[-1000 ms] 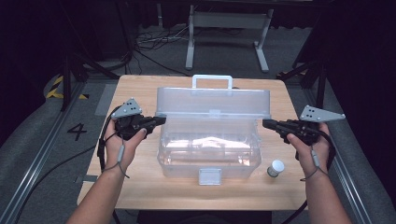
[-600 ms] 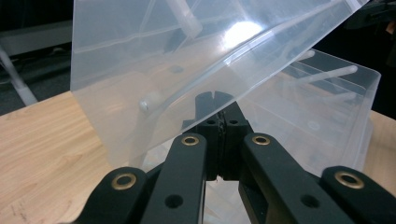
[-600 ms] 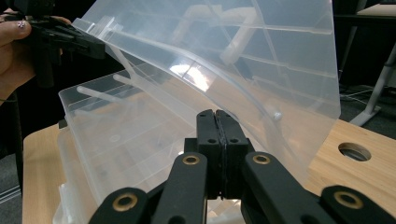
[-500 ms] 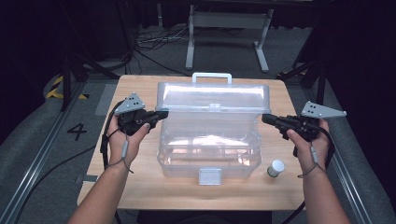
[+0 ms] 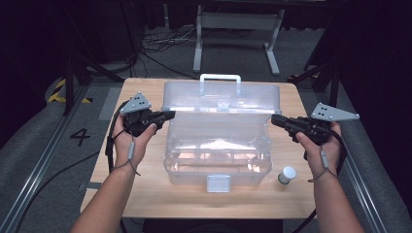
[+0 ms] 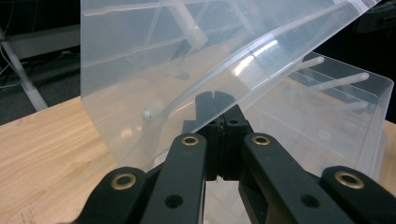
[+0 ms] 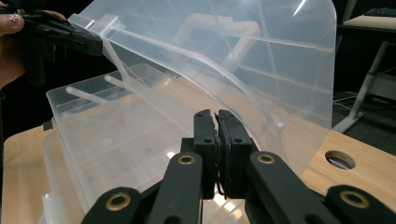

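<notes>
A clear plastic storage box (image 5: 216, 155) stands on the wooden table (image 5: 145, 194), its hinged lid (image 5: 223, 97) tilted up and back with a white handle (image 5: 220, 77) on top. My left gripper (image 5: 171, 115) is shut, its tips against the lid's left edge. In the left gripper view the closed jaws (image 6: 215, 95) sit just under the lid's rim (image 6: 219, 74) with nothing between them. My right gripper (image 5: 274, 119) is at the lid's right edge. Its jaws (image 7: 217, 114) have just been opening a hair, still look closed, and hold nothing.
A small jar with a white cap (image 5: 287, 174) stands on the table to the right of the box front. The box's latch (image 5: 218, 183) faces me. A round hole (image 7: 339, 159) is in the tabletop. Metal stand legs (image 5: 235, 43) and cables lie on the floor beyond.
The lid has tipped a little further up and back, and both grippers have stayed at its side edges, shifting only slightly.
</notes>
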{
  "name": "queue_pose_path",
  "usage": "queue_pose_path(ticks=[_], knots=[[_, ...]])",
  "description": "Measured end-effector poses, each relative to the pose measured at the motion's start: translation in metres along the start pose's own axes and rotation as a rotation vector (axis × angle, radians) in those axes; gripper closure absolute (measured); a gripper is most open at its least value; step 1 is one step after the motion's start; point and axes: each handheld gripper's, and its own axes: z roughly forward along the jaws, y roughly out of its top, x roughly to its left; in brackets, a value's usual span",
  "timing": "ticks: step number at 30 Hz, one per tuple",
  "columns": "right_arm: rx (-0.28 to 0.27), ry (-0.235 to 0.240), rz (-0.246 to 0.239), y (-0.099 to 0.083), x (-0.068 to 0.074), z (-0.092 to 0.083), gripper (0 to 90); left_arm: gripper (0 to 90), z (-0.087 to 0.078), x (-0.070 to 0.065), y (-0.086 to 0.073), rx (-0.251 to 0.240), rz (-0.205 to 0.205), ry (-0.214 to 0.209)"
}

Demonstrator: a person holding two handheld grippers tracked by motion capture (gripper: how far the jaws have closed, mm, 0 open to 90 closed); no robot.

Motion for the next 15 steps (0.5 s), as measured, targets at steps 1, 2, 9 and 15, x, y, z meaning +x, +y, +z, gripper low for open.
queue_pose_path(ticks=[1, 2, 9, 15], knots=[[0.002, -0.001, 0.0, 0.0003, 0.0, 0.0002, 87.1, 89.4, 0.0001, 0.0001, 0.0002, 0.0, 0.001, 0.001], [0.0, -0.002, -0.002, 0.0005, -0.0001, 0.0005, 87.1, 89.4, 0.0001, 0.0002, 0.0003, 0.0, 0.001, 0.001], [-0.006, -0.01, -0.006, 0.0008, 0.0009, 0.0007, 85.8, 89.5, 0.0007, 0.0014, 0.0019, 0.003, -0.001, 0.003], [-0.01, -0.013, -0.003, 0.0017, 0.0003, -0.0011, 85.4, 89.5, 0.0015, 0.0021, 0.0035, 0.006, -0.001, 0.005]])
